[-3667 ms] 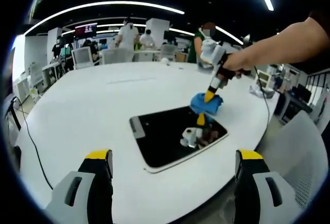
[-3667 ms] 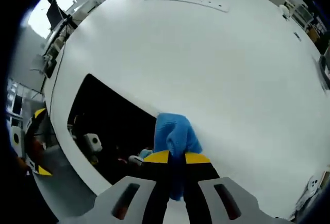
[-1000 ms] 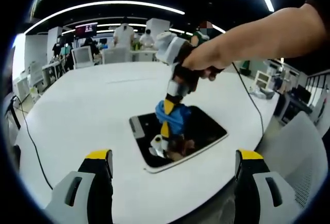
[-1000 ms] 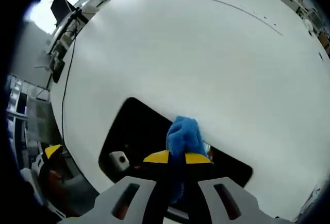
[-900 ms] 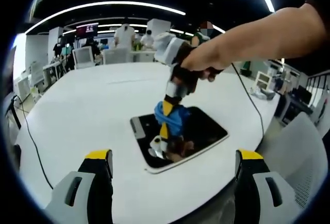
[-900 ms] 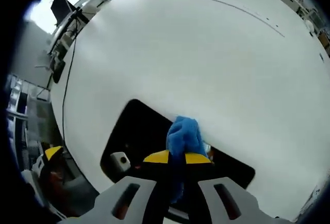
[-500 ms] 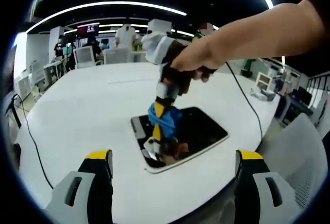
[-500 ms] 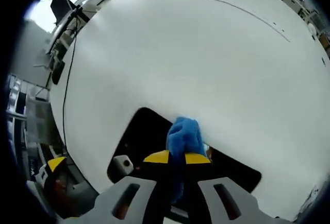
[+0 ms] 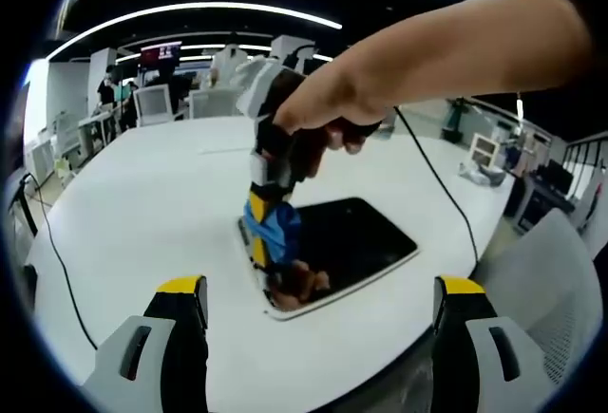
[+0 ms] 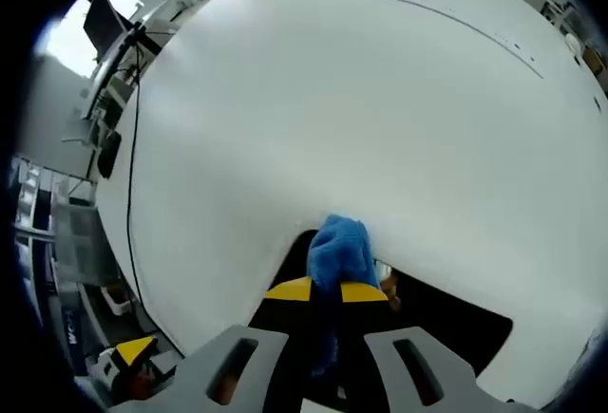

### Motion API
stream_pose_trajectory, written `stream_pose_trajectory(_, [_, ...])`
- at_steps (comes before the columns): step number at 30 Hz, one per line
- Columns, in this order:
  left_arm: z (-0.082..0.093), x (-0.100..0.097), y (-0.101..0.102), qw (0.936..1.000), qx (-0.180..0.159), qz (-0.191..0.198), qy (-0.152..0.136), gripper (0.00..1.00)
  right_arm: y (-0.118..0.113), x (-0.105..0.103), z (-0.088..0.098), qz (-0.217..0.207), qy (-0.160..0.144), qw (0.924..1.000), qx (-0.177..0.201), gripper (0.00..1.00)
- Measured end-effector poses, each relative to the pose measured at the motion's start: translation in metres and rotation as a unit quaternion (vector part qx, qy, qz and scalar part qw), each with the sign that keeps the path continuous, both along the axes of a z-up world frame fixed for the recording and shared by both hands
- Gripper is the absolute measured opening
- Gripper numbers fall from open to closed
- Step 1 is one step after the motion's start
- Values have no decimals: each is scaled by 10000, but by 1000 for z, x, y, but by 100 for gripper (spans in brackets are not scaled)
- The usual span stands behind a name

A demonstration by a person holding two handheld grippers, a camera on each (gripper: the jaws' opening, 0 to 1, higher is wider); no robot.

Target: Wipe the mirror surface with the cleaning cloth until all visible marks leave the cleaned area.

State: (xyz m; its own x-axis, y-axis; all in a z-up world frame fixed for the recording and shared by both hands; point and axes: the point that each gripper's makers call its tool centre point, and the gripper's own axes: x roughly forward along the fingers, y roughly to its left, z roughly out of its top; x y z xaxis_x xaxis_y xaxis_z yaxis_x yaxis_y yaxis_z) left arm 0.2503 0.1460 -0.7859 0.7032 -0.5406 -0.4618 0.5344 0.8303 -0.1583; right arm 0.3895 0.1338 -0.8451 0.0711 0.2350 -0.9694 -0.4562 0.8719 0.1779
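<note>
Across the wide white desk (image 9: 142,204) in an open office lit by long ceiling strips, with people, chairs and screens at the far side, the dark mirror (image 9: 351,237) lies flat near the desk's near edge, and a black cable (image 9: 59,261) trails over the desk's left side. My right tongs (image 10: 325,290) are clamped on the blue cloth (image 10: 339,247), pressing it at the mirror's left end, where the glass meets the white surface. My left tongs (image 9: 318,313) are held wide apart and carry nothing, low in front of the desk edge.
</note>
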Motion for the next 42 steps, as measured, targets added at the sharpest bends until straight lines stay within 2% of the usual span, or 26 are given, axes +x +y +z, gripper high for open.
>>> stream_pose_trajectory(4, [0, 0, 0, 10000, -3, 1, 14, 99, 5, 4, -2, 52, -40, 10000, -13, 2])
stream_pose_trajectory(9, [1, 5, 8, 9995, -101, 302, 64, 99, 7, 4, -2, 88, -49, 9999, 44, 2])
stream_pose_trajectory(12, [2, 5, 9, 9996, 6, 275, -43, 99, 7, 4, -2, 127, -32, 9999, 8, 2])
stream_pose_trajectory(18, [0, 4, 5, 9999, 50, 137, -16, 99, 7, 6, -4, 162, 42, 9999, -16, 3])
stream_pose_trajectory(25, [0, 4, 5, 9999, -10, 162, 10, 99, 7, 11, -8, 174, 9, 9998, 11, 2])
stream_pose_trajectory(31, [0, 4, 4, 9999, -11, 125, 30, 99, 6, 2, -3, 242, -78, 9997, 65, 2])
stream_pose_trajectory(39, [1, 5, 3, 9999, -31, 111, 10, 99, 7, 1, -3, 665, -348, 9972, -28, 1])
stream_pose_trajectory(42, [1, 5, 3, 9999, -62, 119, 5, 99, 8, -2, -3, 607, -275, 9978, 28, 1])
